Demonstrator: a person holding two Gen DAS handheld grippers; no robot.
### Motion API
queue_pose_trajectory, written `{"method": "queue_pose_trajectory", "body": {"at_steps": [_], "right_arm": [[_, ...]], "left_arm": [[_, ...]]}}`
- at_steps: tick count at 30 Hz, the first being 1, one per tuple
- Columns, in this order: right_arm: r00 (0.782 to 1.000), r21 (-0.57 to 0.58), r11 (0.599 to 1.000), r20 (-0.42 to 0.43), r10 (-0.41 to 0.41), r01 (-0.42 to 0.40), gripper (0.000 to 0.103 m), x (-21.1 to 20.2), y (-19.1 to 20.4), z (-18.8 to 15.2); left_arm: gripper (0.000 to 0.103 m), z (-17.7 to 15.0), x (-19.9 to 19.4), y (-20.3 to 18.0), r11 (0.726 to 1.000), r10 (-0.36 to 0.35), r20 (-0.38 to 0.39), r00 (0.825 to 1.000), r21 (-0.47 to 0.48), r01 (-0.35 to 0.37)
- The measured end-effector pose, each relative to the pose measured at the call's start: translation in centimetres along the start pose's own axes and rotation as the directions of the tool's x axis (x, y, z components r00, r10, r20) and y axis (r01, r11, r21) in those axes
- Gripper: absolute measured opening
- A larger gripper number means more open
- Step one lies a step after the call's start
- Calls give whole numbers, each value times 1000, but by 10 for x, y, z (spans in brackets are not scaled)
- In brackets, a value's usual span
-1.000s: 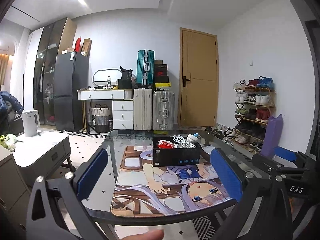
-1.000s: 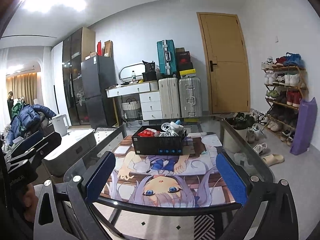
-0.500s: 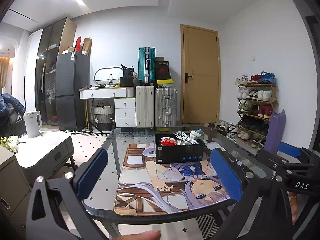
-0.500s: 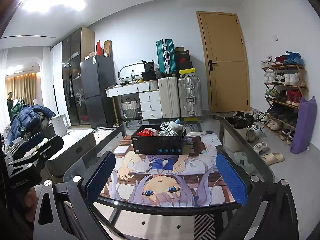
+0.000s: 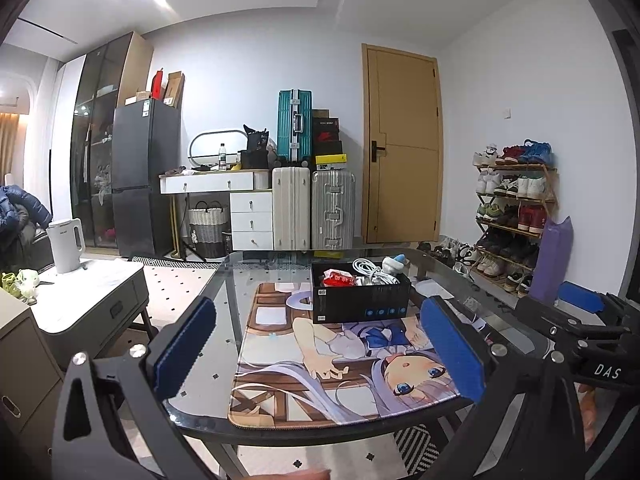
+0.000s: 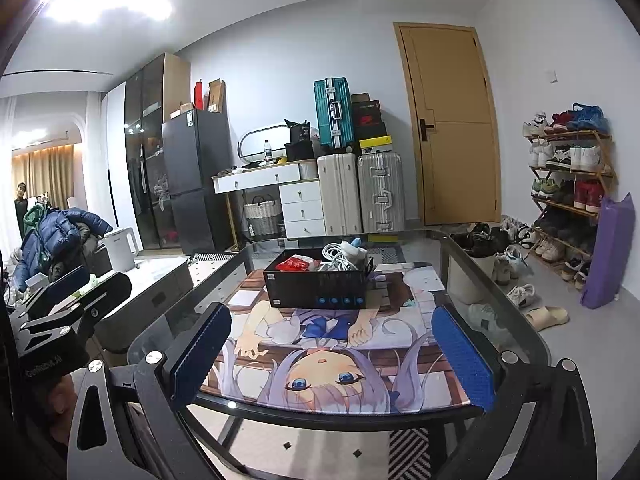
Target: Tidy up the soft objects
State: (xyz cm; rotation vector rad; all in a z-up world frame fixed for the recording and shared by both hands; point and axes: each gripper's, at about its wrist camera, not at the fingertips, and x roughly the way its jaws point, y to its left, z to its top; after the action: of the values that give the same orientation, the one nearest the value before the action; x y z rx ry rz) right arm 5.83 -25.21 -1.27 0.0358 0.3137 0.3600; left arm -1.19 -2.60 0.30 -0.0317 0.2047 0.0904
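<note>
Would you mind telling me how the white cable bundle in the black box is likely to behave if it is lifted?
The white cable bundle looks loosely coiled, so it would probably flop and uncoil. It lies against other items in the black box, so loops may snag or drag them.

table [image 5: 240,276]: glossy glass | mat [image 5: 280,376]: smooth printed | box [image 6: 316,290]: matt black

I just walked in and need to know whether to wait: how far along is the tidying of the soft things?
Barely started, it seems. Done: nothing I can confirm; the black box on the printed mat already holds a red packet and a white cable. In hand: nothing; the left gripper and right gripper are both open, short of the box. Left: the sorting itself.
</note>
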Motion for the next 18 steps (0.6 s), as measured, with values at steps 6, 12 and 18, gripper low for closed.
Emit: {"method": "queue_pose_trajectory", "body": {"at_steps": [6, 12, 18], "right_arm": [[1000, 8, 1000, 0, 3, -3, 102, 0, -1, -1], [1000, 6, 1000, 0, 6, -6, 102, 0, -1, -1], [1000, 5, 1000, -2, 14, -14, 102, -1, -1, 0]], "left_arm": [[103, 1, -1, 0, 1000, 2, -1, 1000, 1, -2], [103, 1, -1, 1, 1000, 5, 1, 1000, 3, -5], [103, 2, -1, 3, 1000, 19, 4, 1000, 0, -19]]}}
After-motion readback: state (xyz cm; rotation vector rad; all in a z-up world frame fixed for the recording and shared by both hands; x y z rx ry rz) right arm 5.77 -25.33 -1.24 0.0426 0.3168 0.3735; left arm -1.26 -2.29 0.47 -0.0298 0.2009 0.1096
